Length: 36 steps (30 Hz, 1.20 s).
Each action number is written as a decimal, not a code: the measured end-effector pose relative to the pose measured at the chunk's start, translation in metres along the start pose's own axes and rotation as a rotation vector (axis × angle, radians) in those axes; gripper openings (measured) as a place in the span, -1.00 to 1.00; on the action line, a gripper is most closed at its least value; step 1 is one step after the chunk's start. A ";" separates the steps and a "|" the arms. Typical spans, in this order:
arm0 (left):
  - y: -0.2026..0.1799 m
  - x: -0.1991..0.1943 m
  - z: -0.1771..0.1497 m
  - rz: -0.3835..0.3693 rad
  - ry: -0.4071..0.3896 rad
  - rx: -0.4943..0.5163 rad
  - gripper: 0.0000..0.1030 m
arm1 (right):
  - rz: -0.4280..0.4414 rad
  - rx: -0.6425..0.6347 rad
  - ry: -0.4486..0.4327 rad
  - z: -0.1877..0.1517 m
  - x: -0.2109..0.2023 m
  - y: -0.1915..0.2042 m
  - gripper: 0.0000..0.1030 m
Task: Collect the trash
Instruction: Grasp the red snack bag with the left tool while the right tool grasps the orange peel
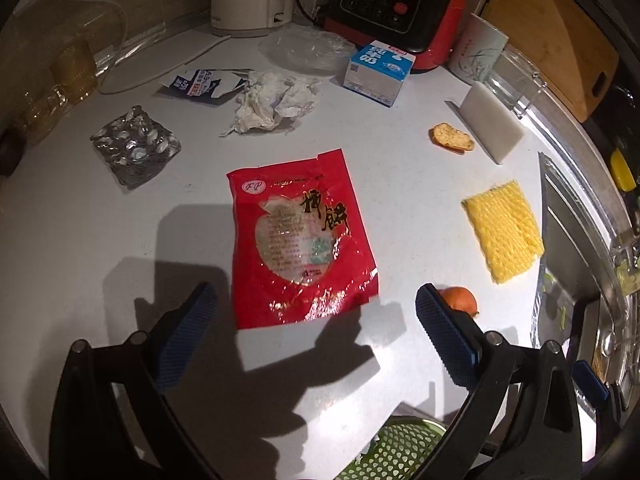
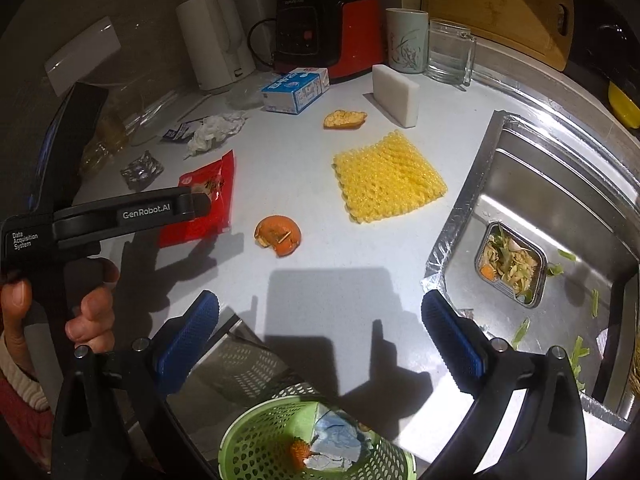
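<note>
left gripper (image 1: 316, 312) jaws wide, empty; right gripper (image 2: 320, 320) likewise; green basket (image 2: 256, 440) cut off; orange peel (image 1: 460, 298) half hidden

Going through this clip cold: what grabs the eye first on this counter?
The red snack wrapper lies flat mid-counter, just ahead of the left gripper, whose jaws stand open and empty. A bright yellow sponge cloth lies near the sink, with a piece of orange peel between it and the wrapper. At the near edge, a green perforated basket already holds some trash.
</note>
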<state>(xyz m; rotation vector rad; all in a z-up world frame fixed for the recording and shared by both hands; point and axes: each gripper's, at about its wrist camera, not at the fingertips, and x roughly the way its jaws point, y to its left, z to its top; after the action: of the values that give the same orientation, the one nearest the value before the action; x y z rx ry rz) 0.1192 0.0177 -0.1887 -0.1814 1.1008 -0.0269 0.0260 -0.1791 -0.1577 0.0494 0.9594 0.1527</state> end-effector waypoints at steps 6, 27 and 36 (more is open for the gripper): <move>0.002 0.028 0.014 0.017 0.030 -0.026 0.85 | 0.013 0.008 0.015 0.014 0.032 0.002 0.95; 0.010 0.038 0.030 0.013 0.009 0.009 -0.82 | 0.064 0.004 0.032 0.034 0.074 0.008 0.60; 0.016 0.016 0.026 -0.027 -0.040 0.032 -0.85 | 0.109 -0.021 0.058 0.034 0.085 0.010 0.07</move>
<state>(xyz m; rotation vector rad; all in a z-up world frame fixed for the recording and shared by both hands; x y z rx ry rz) 0.1489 0.0349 -0.1940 -0.1678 1.0577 -0.0651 0.1009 -0.1559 -0.2057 0.0781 1.0132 0.2654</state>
